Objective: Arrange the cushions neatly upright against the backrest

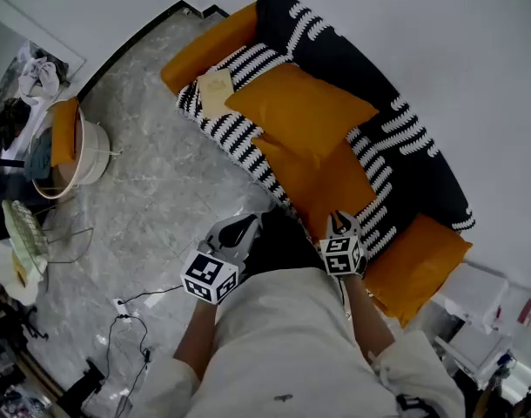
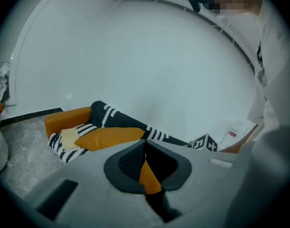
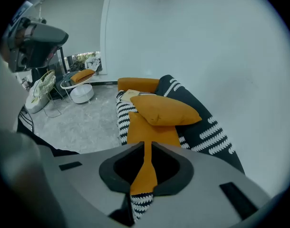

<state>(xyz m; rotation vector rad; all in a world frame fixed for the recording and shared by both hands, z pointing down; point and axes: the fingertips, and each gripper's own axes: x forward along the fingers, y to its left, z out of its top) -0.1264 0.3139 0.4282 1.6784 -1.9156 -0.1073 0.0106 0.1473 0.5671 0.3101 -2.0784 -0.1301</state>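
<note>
lower cushion [image 1: 331, 190]: half under upper cushion [image 1: 300, 111]; sofa [image 1: 409, 159] front: behind torso [image 1: 283, 338]

Set at left on grey marble floor [image 1: 152, 207]: round white stand [image 1: 91, 151], wire rack [image 1: 23, 233]. Trailed nearer the camera: black cables [image 1: 129, 317]. Glimpsed at right: possibly white boxes [image 1: 487, 299].

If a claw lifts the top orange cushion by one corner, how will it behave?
The top cushion looks plump and soft-cornered, so it probably sags and swings, yet is light for its size. It lies loose on the lower cushion, so a push likely slides it.
</note>
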